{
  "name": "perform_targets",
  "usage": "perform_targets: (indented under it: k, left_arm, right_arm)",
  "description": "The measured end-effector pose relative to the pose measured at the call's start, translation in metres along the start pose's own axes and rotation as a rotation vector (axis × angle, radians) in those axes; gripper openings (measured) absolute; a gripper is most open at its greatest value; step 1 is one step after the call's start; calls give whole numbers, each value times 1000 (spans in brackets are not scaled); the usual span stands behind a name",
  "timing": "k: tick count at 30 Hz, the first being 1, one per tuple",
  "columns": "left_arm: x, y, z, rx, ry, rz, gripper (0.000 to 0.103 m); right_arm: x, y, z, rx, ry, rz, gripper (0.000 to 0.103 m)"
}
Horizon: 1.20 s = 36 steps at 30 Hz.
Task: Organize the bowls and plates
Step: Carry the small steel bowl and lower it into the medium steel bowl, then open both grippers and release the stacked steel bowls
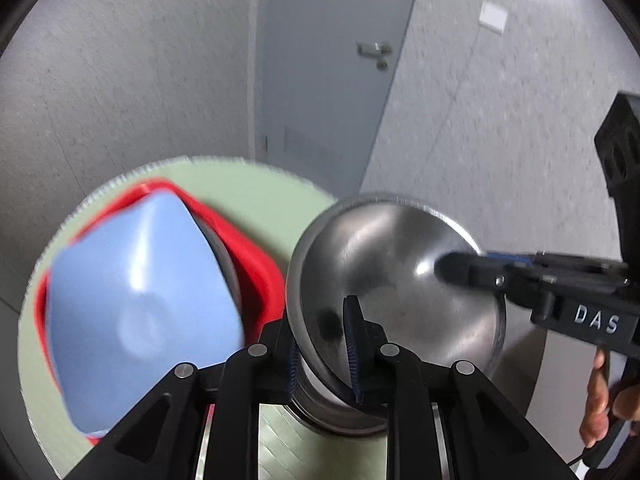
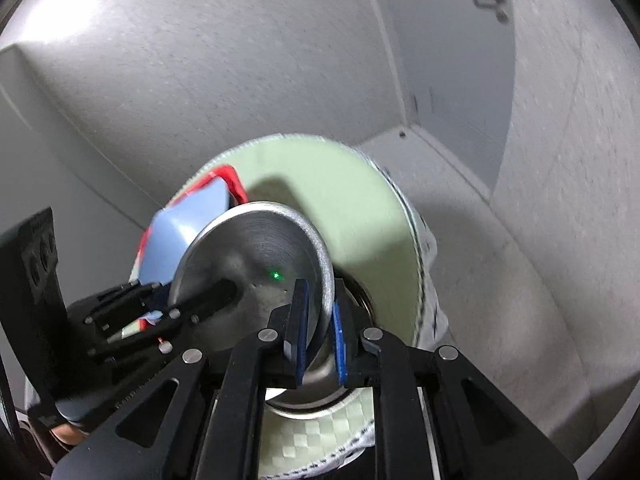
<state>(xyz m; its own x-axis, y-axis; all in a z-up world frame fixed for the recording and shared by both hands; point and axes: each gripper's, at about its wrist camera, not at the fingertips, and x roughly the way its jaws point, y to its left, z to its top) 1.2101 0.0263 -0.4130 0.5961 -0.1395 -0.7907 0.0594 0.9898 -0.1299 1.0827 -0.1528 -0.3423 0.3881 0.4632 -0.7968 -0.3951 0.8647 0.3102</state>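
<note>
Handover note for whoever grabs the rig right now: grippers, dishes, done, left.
Left gripper: shut on the near rim of the steel bowl, one finger inside, one outside.
Right gripper: shut on the same bowl's rim from the opposite side.
The steel bowl is tilted, held between both grippers above another metal dish on the round table.
Blue bowl sits in the red bowl on the table's left part.
Done: blue and red appear nested.
Left: probably set the steel bowl down on the metal dish beneath, then release both grippers.
</note>
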Motion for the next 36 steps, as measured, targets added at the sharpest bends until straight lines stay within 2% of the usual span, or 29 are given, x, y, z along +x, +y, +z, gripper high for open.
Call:
perform_targets:
  k: [3,14,19,23,25,29,30,31,32,34,36]
  left_arm:
    - [14,-4,2,9,24,29,17]
    - [39,-22,-4,-26,59,56,17]
    - [44,-26,-5,-24,47,66,22]
    - [44,-28,-11,-37,34,38,41]
    - [42,-29,-13,-37,31,44,42]
    - [29,-25,-17,-74,4,7,46]
    - [24,-24,-19,-80,-8,12,51]
    - [17,-25,-20,-84,-44,58,58]
    - [10,-24,-22,-91,-77,90,71]
    - [1,-22,-25,-116,-125,82,76]
    - [3,-22,-26,-124,-126,97,79]
  right_arm:
    - [12,-7,-13,-6,27,-25,12]
    - [50,-16,-25,-105,66,-131,14]
    - [55,-16,-33,-131,54,-148,15]
    - [55,-13,-36,-137,53,-149,21]
    - [52,-12,-39,-144,54,-145,25]
    - [45,-14,-40,-115,49,-108,32]
    - [42,-15,-39,-108,45,-98,38]
    - [38,-16,-40,-97,35,-99,48]
    - [34,-17,-41,-91,21,-117,52]
    - [26,-21,-42,-79,-10,-123,61]
    - [26,-27,-42,-58,-6,-112,63]
